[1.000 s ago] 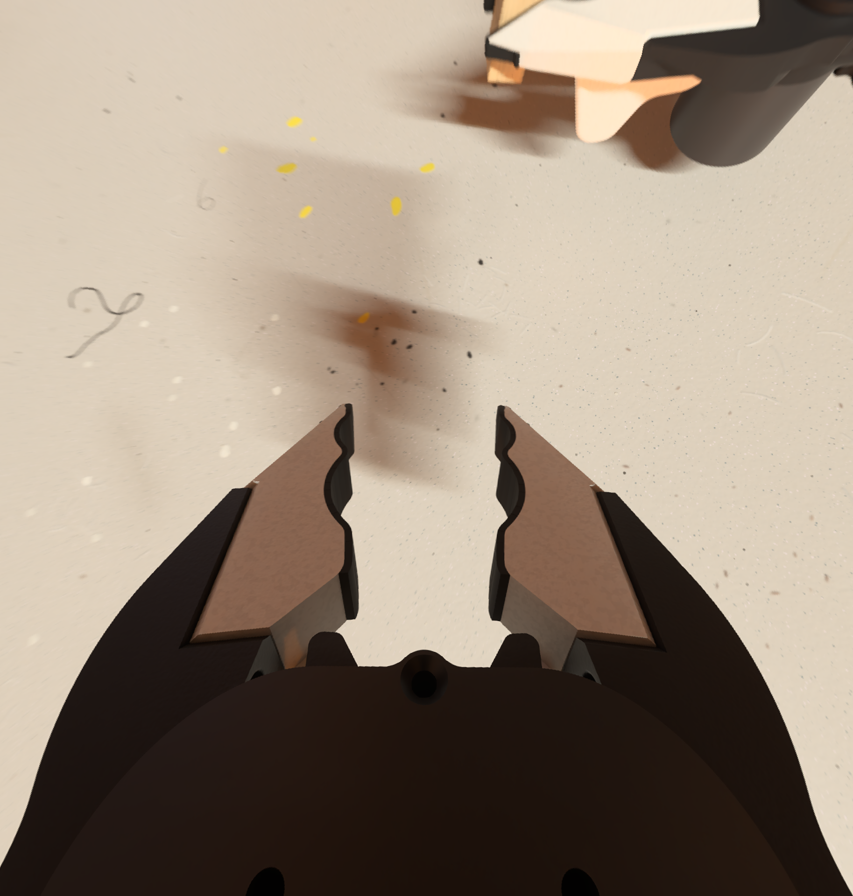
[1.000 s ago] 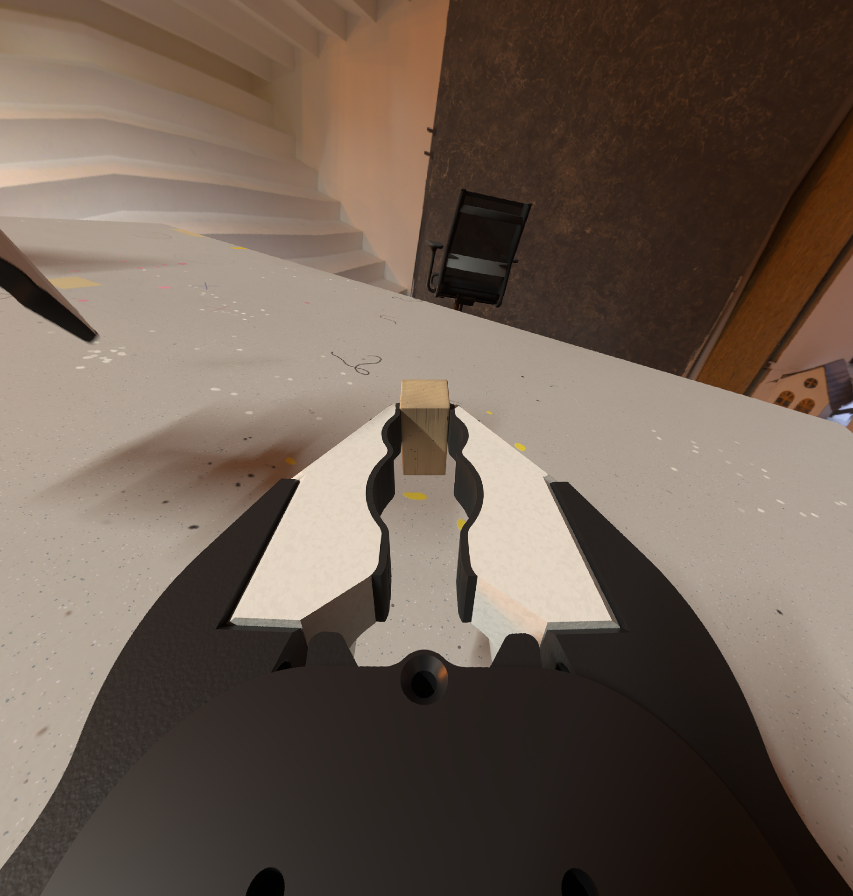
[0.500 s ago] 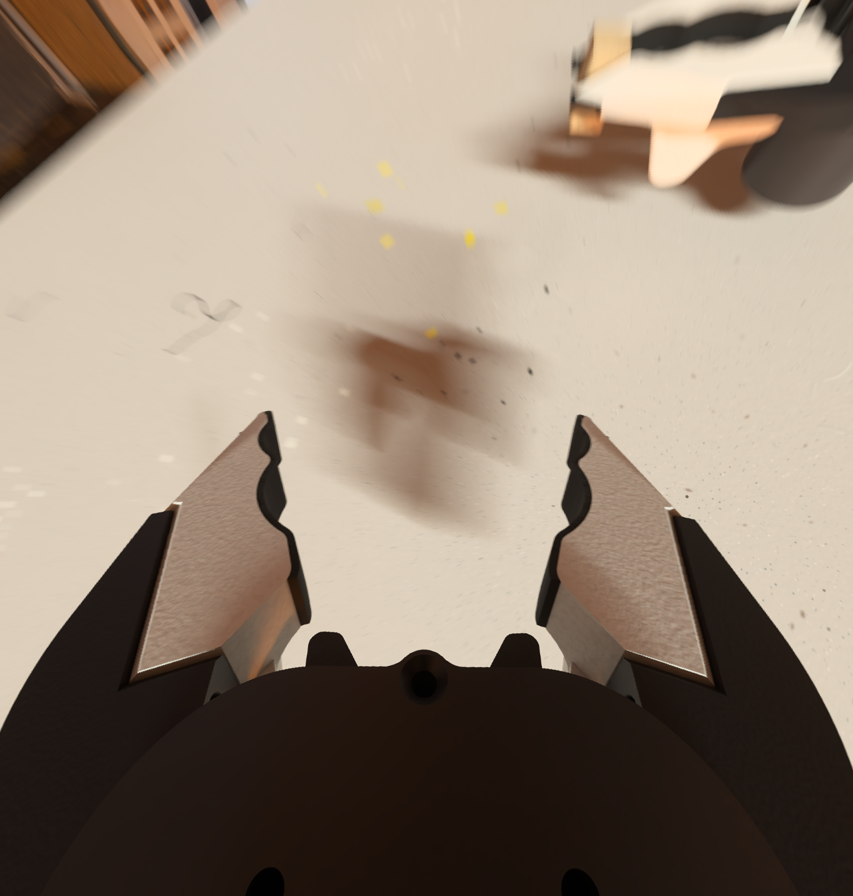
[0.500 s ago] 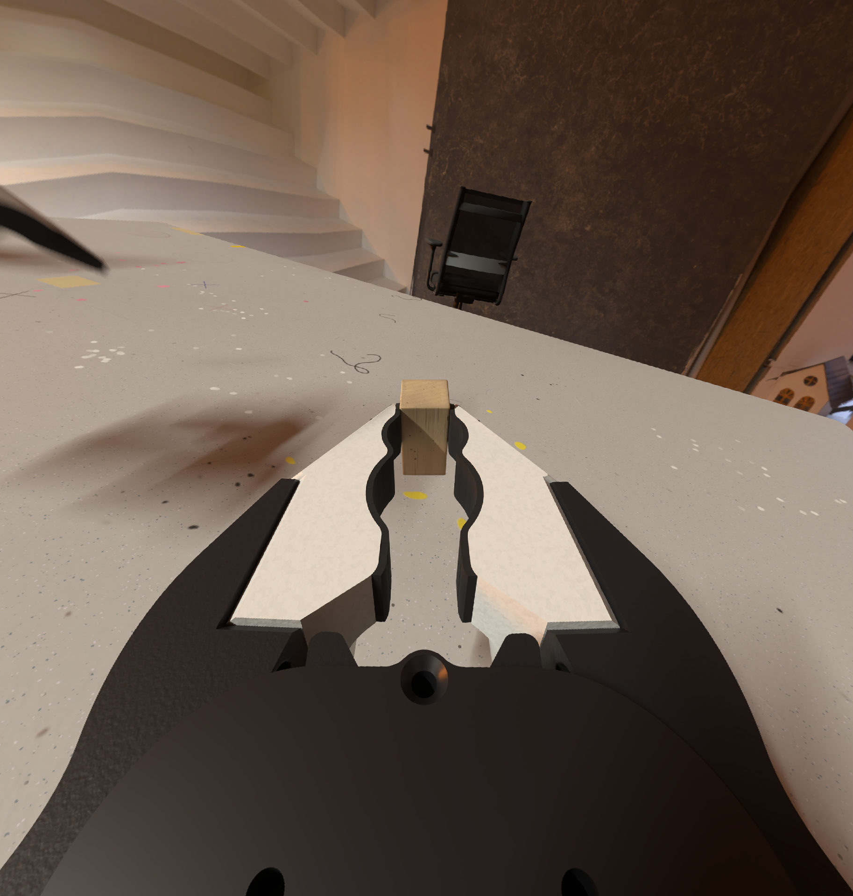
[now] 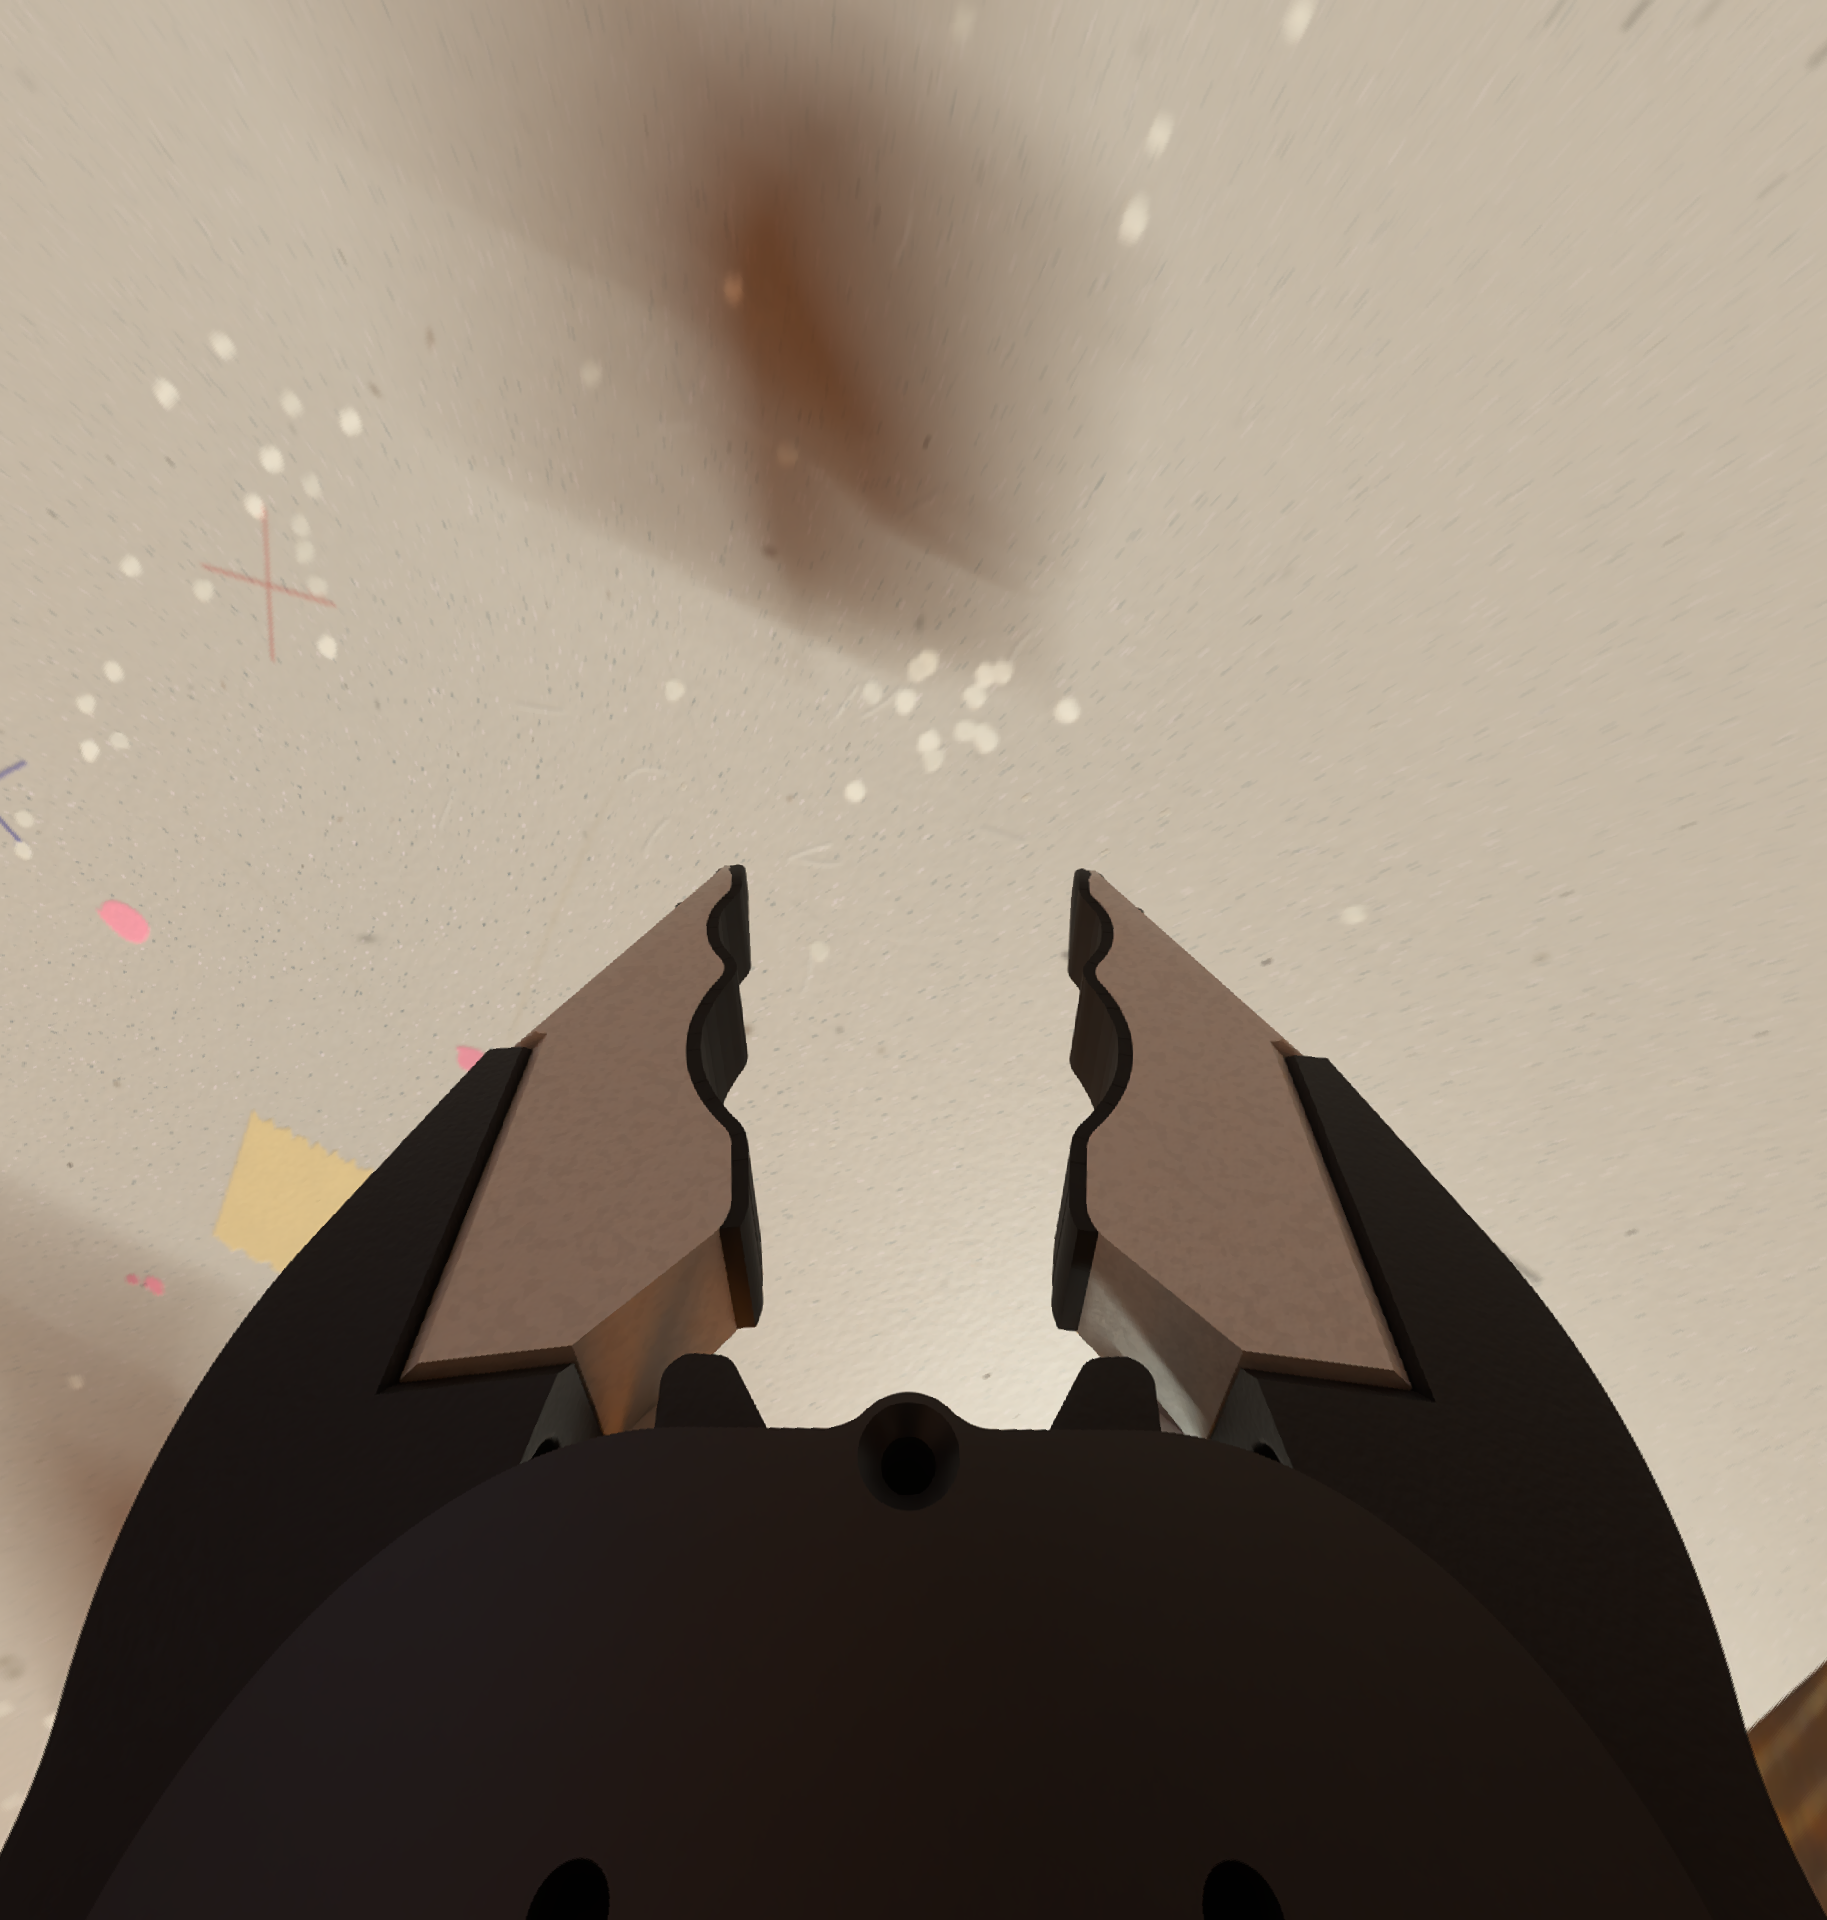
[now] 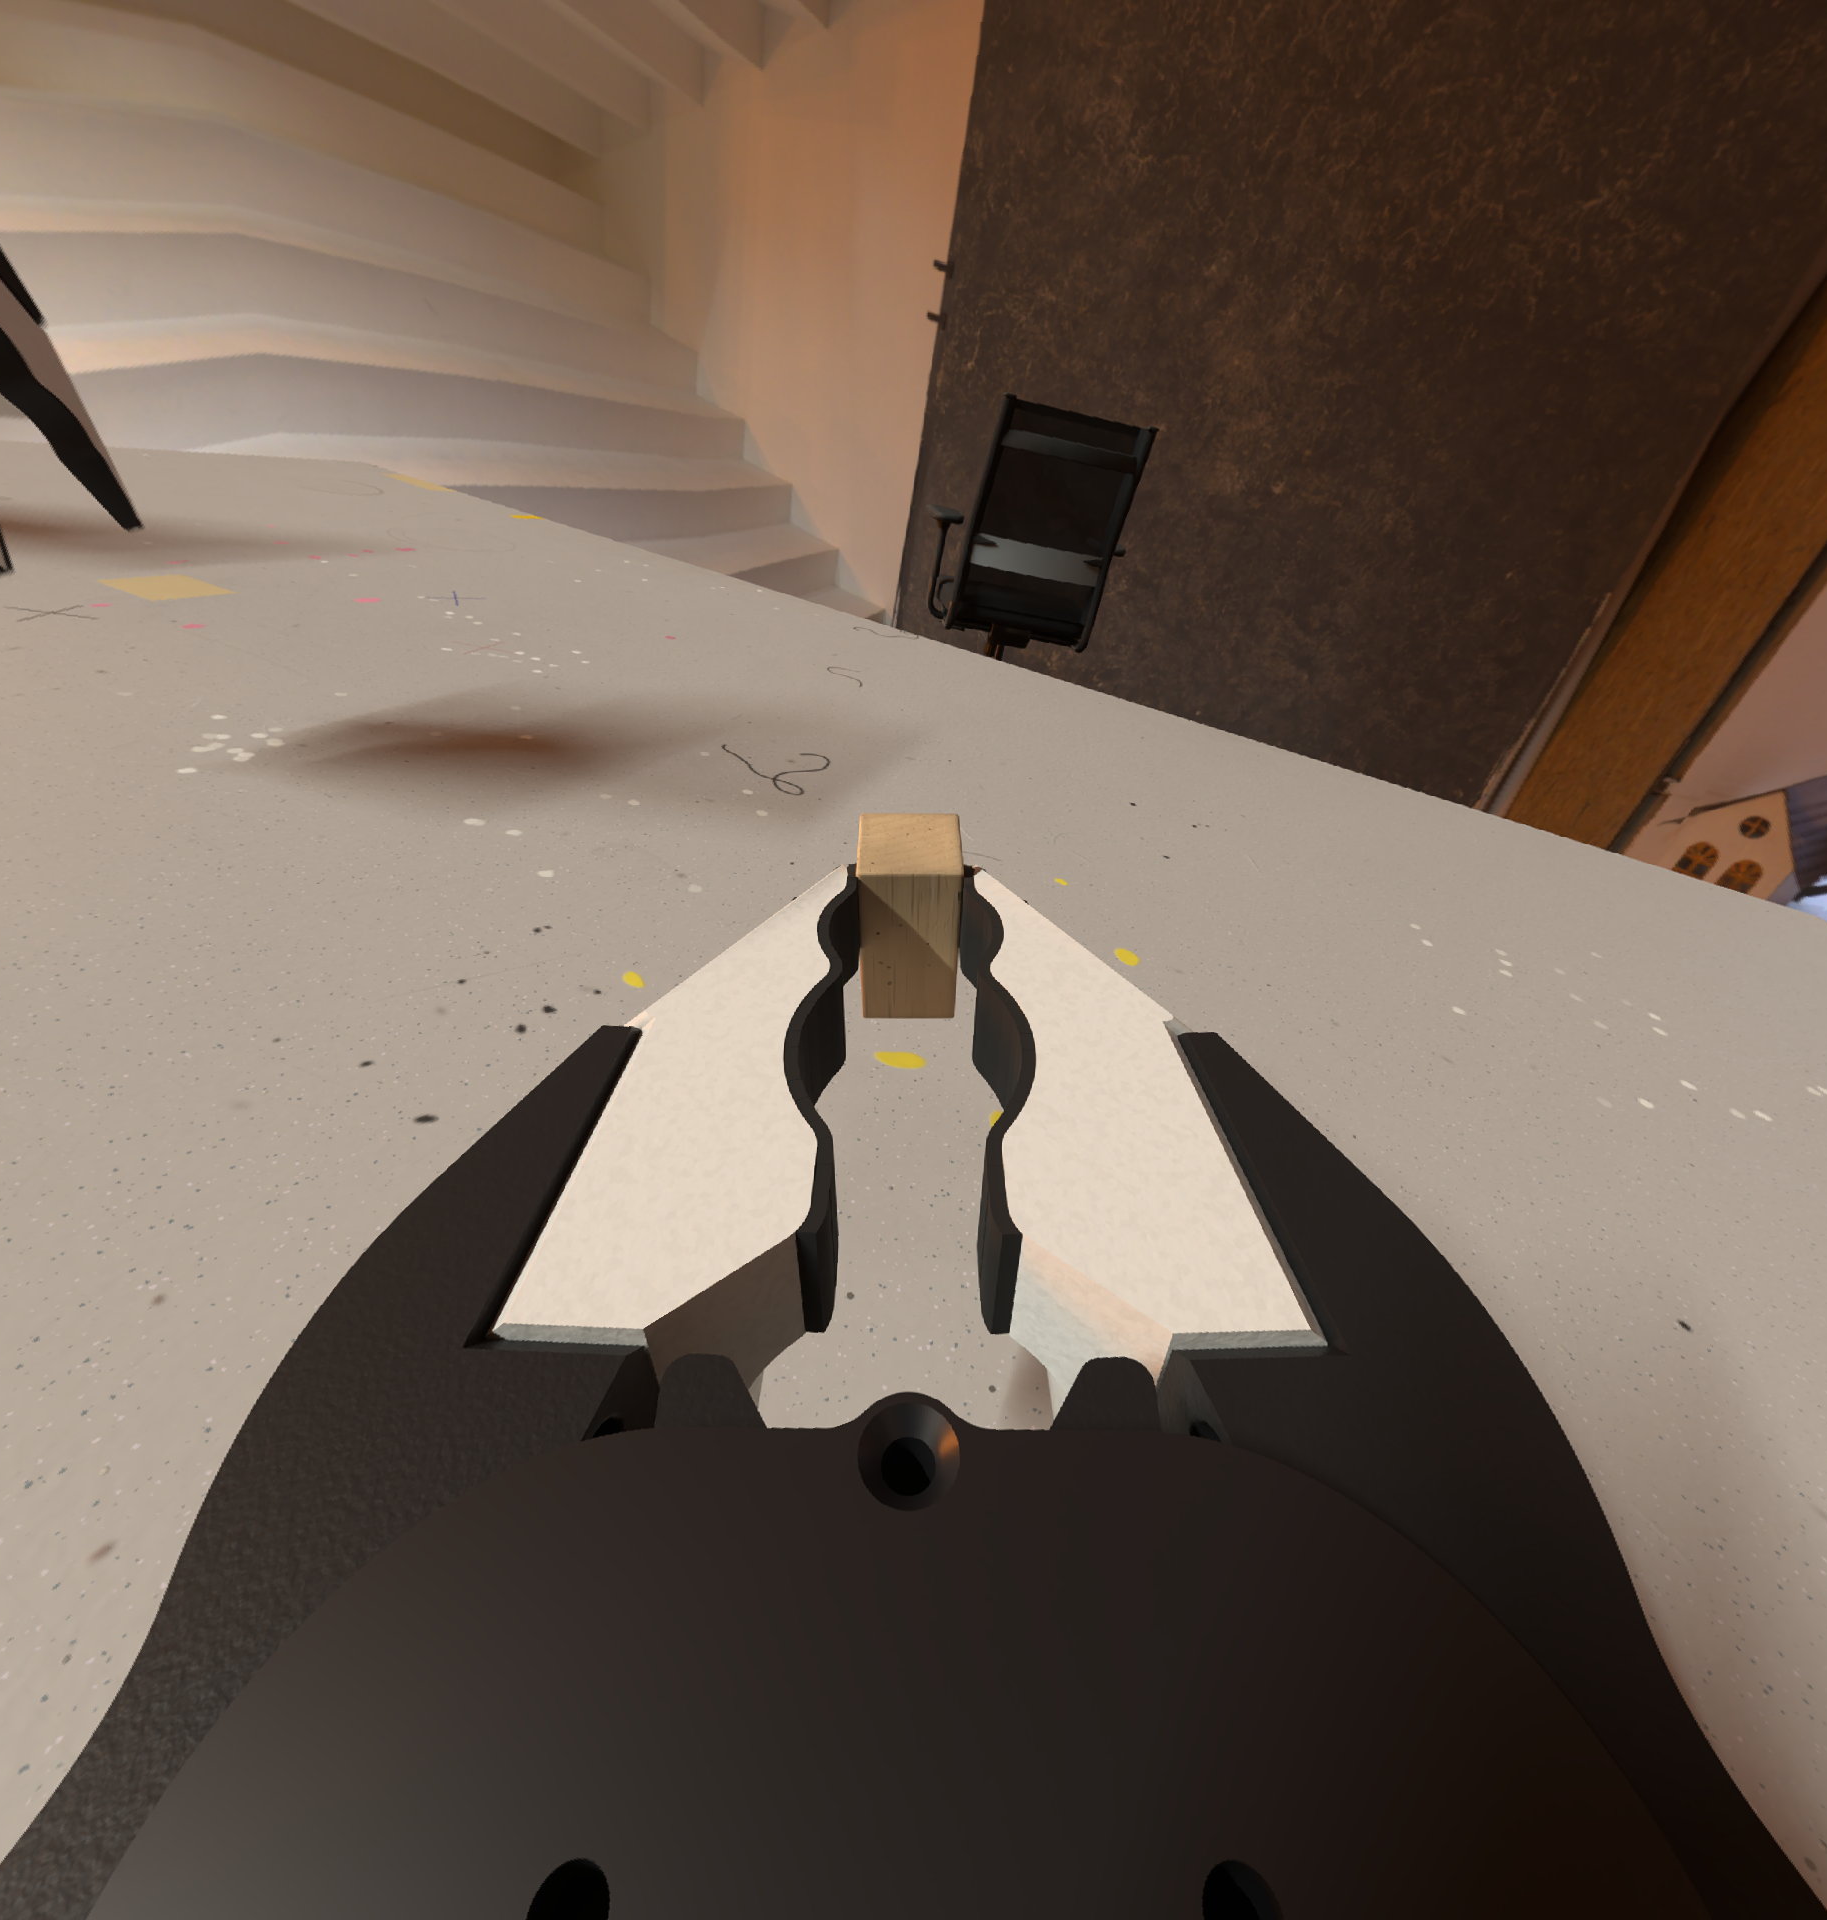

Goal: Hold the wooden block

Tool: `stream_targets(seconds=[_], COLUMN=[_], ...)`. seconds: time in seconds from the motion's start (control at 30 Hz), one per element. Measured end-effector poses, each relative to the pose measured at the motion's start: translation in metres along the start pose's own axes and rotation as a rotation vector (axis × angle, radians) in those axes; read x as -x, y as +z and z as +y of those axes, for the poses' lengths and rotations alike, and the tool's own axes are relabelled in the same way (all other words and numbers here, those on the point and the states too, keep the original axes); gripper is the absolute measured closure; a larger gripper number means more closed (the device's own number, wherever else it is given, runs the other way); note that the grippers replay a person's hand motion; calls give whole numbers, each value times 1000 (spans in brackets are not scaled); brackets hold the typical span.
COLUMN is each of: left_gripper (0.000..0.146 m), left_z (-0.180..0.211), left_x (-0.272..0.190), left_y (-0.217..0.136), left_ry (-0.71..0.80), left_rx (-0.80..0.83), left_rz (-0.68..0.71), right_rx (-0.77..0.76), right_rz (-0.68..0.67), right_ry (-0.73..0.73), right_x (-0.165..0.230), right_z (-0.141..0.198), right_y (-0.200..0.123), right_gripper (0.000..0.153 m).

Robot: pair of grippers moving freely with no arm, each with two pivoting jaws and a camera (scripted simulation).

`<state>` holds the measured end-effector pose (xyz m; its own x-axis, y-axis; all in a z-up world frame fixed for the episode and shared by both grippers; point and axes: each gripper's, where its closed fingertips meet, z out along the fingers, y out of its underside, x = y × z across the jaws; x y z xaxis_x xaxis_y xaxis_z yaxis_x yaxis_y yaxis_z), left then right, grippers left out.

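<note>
Right tongs (image 6: pixel 909 883) closed on the wooden block (image 6: pixel 909 914), pinched between the very tips, long axis upright, lower end clear of the speckled tabletop (image 6: pixel 369 987). Tilted low over the surface, pointing toward the far edge. Grip judged shallow, so steady pose needed. Left tongs (image 5: pixel 907 894) half open and empty, facing down at bare tabletop (image 5: pixel 1408 623), well apart from the block. Beyond, a black chair (image 6: pixel 1044 530) by the dark wall.

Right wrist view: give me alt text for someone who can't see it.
The right gripper is shut on a small wooden block, pinched upright at its fingertips above a speckled beige table. The other gripper's fingers show at far left, with a black office chair and pale stairs beyond.
</note>
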<state>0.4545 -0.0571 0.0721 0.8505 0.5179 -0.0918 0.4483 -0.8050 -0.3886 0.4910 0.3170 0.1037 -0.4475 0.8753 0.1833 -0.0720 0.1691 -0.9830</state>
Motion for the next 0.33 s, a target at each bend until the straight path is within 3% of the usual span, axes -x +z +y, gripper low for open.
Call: stream_targets(seconds=[0.33], left_gripper=[83], left_z=[26], left_x=[22], left_y=[44], left_ry=[-11], left_rx=[325], left_rz=[79], right_rx=[0], right_rz=[-1], right_ry=[7], right_x=[0], right_z=[0], right_y=[0], right_gripper=[135])
